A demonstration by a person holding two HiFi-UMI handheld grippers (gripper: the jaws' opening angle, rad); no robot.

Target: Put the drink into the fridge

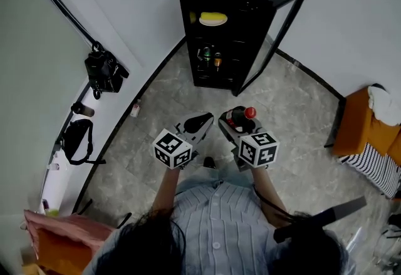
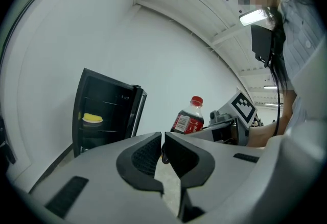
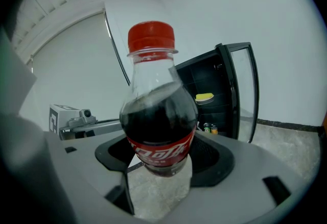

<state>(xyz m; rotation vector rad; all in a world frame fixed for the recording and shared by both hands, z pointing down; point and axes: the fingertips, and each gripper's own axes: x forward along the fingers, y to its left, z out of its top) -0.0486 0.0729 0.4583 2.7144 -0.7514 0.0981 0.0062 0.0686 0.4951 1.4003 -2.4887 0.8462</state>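
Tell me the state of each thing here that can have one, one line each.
fridge door: open, swung wide.
cola bottle: capped, partly full, upright, clamped between the right gripper's jaws.
right gripper: shut on the cola bottle.
left gripper: shut, jaws together, nothing between them.

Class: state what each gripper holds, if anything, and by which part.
Right gripper: cola bottle, gripped around its lower body. Left gripper: nothing, fingers shut.
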